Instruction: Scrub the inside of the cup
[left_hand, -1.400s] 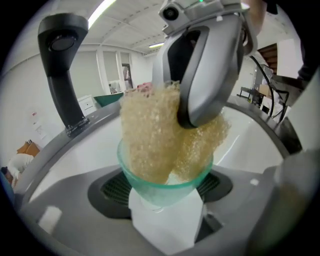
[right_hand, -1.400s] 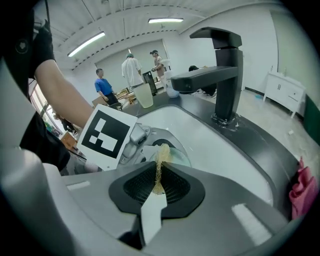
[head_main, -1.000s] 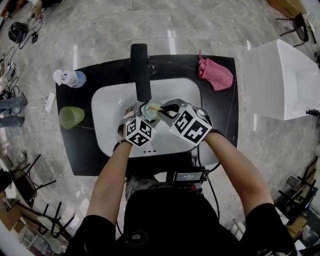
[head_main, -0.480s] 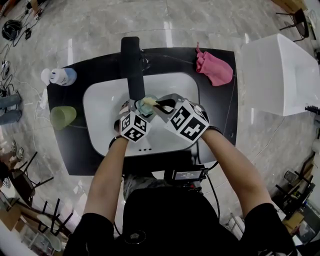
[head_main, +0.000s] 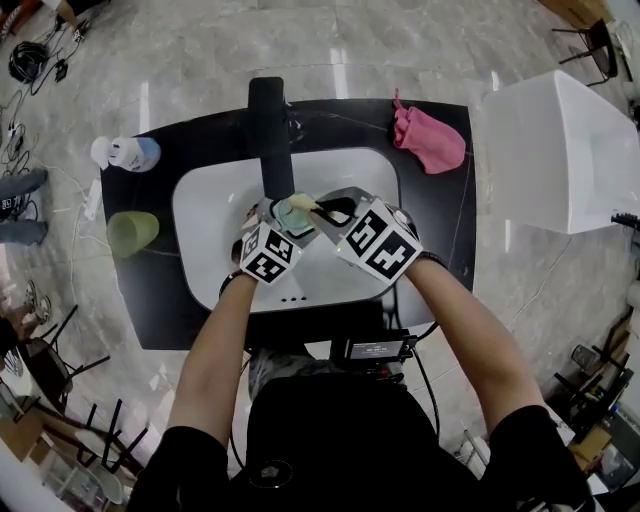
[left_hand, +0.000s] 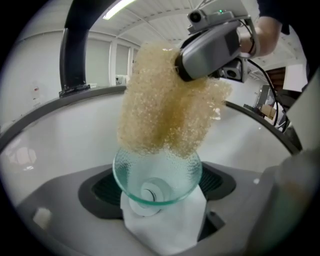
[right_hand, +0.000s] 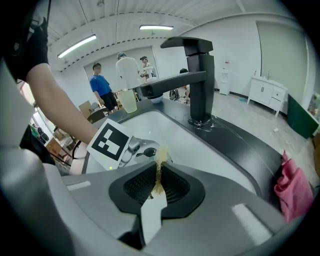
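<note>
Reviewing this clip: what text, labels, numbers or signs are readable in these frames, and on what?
No readable text anywhere.
Marker cubes: black-and-white square patterns only, no letters.
Bottle: any print is too small to read.
Small screen below the sink: too small to read.

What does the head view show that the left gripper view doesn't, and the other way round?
Only the head view shows the pink cloth, the green cup and the bottle on the black counter. Only the left gripper view shows the bumpy wall and round base of the glass cup, with the sponge meeting its rim. Both show the glass cup, the sponge, the right gripper squeezing it, the black faucet and the white sink.
</note>
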